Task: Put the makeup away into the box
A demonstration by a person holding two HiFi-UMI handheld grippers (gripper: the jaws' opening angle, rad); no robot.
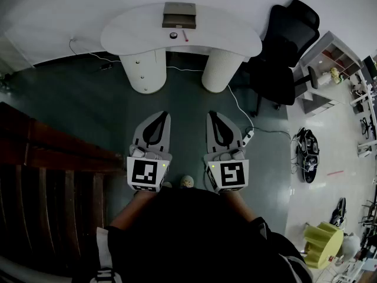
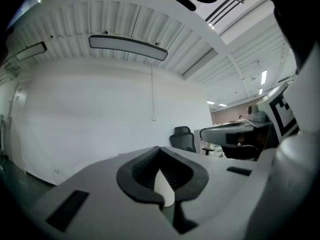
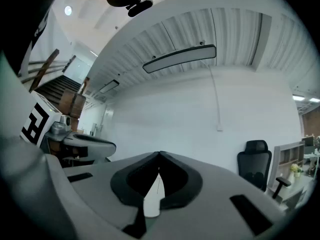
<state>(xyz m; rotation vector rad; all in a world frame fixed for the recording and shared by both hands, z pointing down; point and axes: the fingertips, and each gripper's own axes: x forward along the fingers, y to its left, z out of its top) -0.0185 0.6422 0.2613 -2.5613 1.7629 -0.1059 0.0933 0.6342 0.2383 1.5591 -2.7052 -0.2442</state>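
A flat grey-brown box (image 1: 179,15) lies at the back of the white curved desk (image 1: 129,31), far ahead of me. In front of it sit a small round black makeup pot (image 1: 173,35) and a thin pink stick (image 1: 185,36). My left gripper (image 1: 163,113) and right gripper (image 1: 211,113) are held side by side over the dark floor, well short of the desk. Both point level toward it. Each is shut with nothing between its jaws, and the tips meet in the left gripper view (image 2: 159,148) and the right gripper view (image 3: 159,154).
A black office chair (image 1: 288,46) stands right of the desk. A dark wooden staircase (image 1: 41,175) fills the left side. A white cable and power strip (image 1: 247,137) cross the floor. A shelf unit (image 1: 336,58), a pair of shoes (image 1: 307,155) and a yellow object (image 1: 323,243) are at the right.
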